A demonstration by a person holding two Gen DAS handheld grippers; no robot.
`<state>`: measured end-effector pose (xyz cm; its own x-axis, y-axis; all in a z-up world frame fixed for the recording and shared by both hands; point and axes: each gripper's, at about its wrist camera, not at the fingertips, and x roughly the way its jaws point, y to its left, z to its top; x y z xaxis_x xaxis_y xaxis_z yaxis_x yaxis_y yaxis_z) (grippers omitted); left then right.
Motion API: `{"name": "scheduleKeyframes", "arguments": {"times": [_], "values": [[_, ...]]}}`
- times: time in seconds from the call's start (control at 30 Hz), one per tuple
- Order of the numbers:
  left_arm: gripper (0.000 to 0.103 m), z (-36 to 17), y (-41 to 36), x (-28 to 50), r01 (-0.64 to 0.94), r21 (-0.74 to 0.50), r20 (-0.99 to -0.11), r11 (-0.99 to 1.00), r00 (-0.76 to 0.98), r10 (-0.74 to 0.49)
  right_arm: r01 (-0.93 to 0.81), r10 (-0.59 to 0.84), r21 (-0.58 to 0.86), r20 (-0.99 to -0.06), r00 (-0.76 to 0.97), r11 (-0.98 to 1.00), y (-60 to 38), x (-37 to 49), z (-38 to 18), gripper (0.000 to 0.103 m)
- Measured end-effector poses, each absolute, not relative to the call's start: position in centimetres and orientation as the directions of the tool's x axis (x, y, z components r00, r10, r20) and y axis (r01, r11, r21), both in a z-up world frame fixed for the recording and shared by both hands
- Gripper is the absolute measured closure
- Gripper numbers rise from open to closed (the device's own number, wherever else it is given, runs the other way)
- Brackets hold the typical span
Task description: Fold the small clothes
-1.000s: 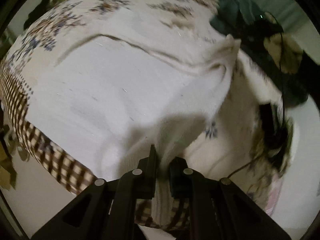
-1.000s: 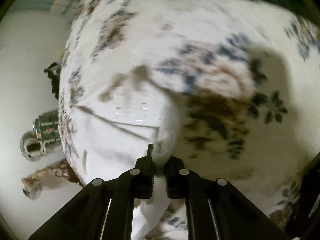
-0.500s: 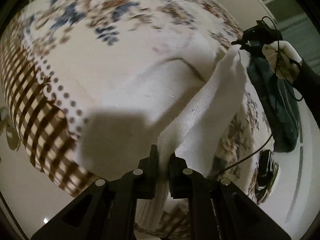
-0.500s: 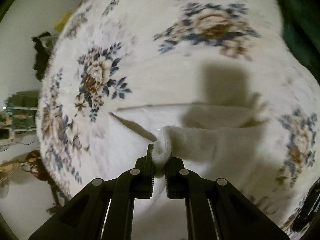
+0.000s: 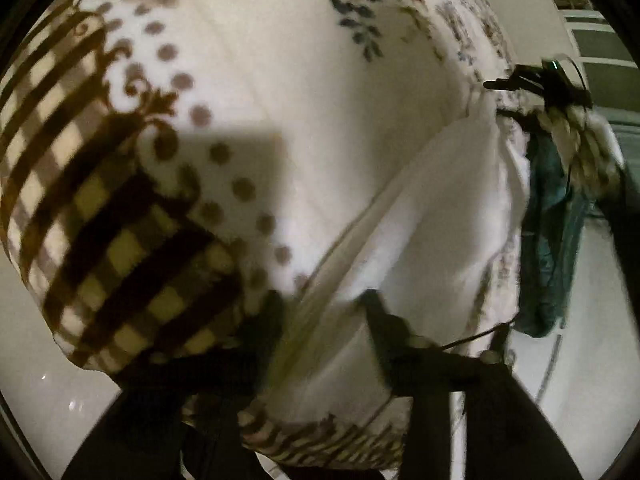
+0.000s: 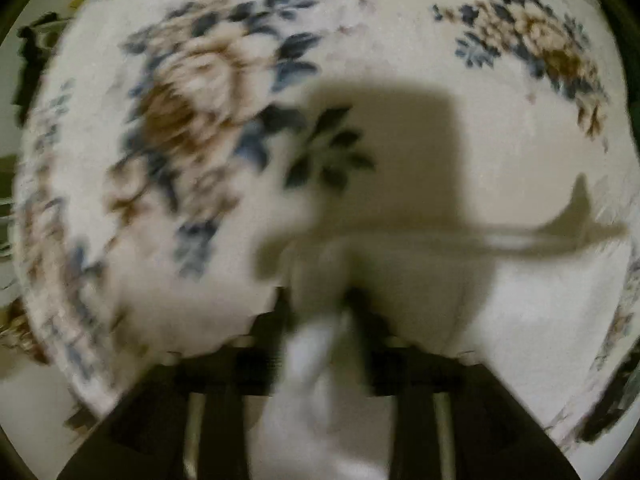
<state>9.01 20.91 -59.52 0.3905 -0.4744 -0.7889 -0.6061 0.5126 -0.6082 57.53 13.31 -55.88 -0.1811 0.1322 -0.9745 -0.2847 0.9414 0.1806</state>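
A white knitted garment point(image 5: 432, 220) lies in a folded band on the flowered bedspread point(image 5: 300, 80). My left gripper point(image 5: 326, 316) is over its near end, jaws opening, and the cloth runs loose between the spread fingers. At the far end my right gripper point(image 5: 516, 82) shows, held by a gloved hand point(image 5: 576, 148). In the blurred right wrist view my right gripper point(image 6: 320, 304) points down at the bedspread point(image 6: 480, 140), jaws opening, with a bunched corner of the garment point(image 6: 312, 352) between the fingers. The rest of the garment point(image 6: 540, 300) spreads to the right.
The bed's brown checked border point(image 5: 120, 240) drops to pale floor point(image 5: 36, 380) at the lower left. A dark green cloth point(image 5: 552, 248) hangs off the bed edge on the right. A thin black cable point(image 5: 472, 338) crosses by the left gripper.
Both grippers carried the white garment across the bed and down, pinching its two ends. Now both sets of jaws have spread apart and the cloth rests on the bedspread.
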Motion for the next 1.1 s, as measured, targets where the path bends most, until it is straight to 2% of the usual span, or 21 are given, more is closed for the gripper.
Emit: {"name": "scheduleKeyframes", "arguments": {"times": [0.13,0.23,0.3,0.4,0.53,0.57,0.6,0.63,0.67,0.7,0.73,0.77,0.9,1.03,1.1], "values": [[0.053,-58.1,20.7,9.4,-0.563,-0.586,-0.809,0.584,0.36,-0.465,-0.27,0.232,0.273,-0.957,-0.175,0.923,7.5,50.1,-51.4,0.045],[0.053,-57.8,19.7,10.1,-0.534,-0.571,-0.82,0.623,0.335,-0.465,-0.189,0.26,0.307,-0.936,-0.235,0.933,1.3,41.4,-51.2,0.043],[0.053,-57.9,19.4,10.5,-0.527,-0.561,-0.827,0.639,0.323,-0.46,-0.103,0.277,0.319,-0.913,-0.299,0.942,-2.5,35.8,-52.9,0.043],[0.053,-58.0,19.1,10.7,-0.528,-0.528,-0.849,0.665,0.299,-0.436,0.106,0.376,0.365,-0.837,-0.399,0.925,-8.5,26.8,-57.6,0.043],[0.053,-58.3,18.3,10.7,-0.508,-0.481,-0.877,0.715,0.26,-0.405,0.219,0.492,0.441,-0.784,-0.379,0.87,-11.4,20.0,-61.8,0.046],[0.053,-58.6,18.3,10.6,-0.495,-0.476,-0.879,0.726,0.248,-0.407,0.22,0.492,0.44,-0.786,-0.373,0.87,-11.6,19.3,-62.3,0.06],[0.053,-58.7,18.1,10.7,-0.488,-0.472,-0.881,0.735,0.239,-0.407,0.231,0.503,0.447,-0.787,-0.357,0.864,-12.0,18.5,-62.8,0.095],[0.055,-58.8,17.9,10.7,-0.483,-0.465,-0.885,0.742,0.229,-0.405,0.249,0.523,0.462,-0.783,-0.336,0.851,-12.1,17.8,-63.1,0.099],[0.056,-58.9,17.7,10.6,-0.478,-0.472,-0.881,0.74,0.229,-0.414,0.251,0.531,0.471,-0.793,-0.299,0.846,-12.3,17.1,-62.8,0.099],[0.062,-58.8,17.5,10.5,-0.475,-0.472,-0.882,0.743,0.235,-0.41,0.238,0.521,0.468,-0.806,-0.281,0.851,-12.5,16.5,-62.3,0.1],[0.092,-58.5,17.4,10.4,-0.463,-0.47,-0.883,0.752,0.242,-0.403,0.239,0.519,0.465,-0.81,-0.273,0.852,-12.5,15.7,-62.1,0.1],[0.097,-58.2,17.2,10.4,-0.454,-0.462,-0.887,0.762,0.235,-0.397,0.242,0.511,0.456,-0.817,-0.268,0.856,-12.7,15.1,-61.7,0.1],[0.097,-55.9,17.3,9.8,-0.436,-0.471,-0.88,0.766,0.283,-0.38,0.25,0.49,0.431,-0.826,-0.278,0.867,-12.6,12.9,-60.9,0.101],[0.097,-53.3,18.9,9.1,-0.461,-0.543,-0.835,0.701,0.382,-0.396,0.19,0.504,0.467,-0.812,-0.296,0.864,-11.7,12.0,-58.9,0.101],[0.097,-53.8,20.0,8.9,-0.491,-0.515,-0.853,0.703,0.377,-0.361,0.159,0.485,0.459,-0.818,-0.309,0.874,-11.2,11.8,-58.7,0.101]]}}
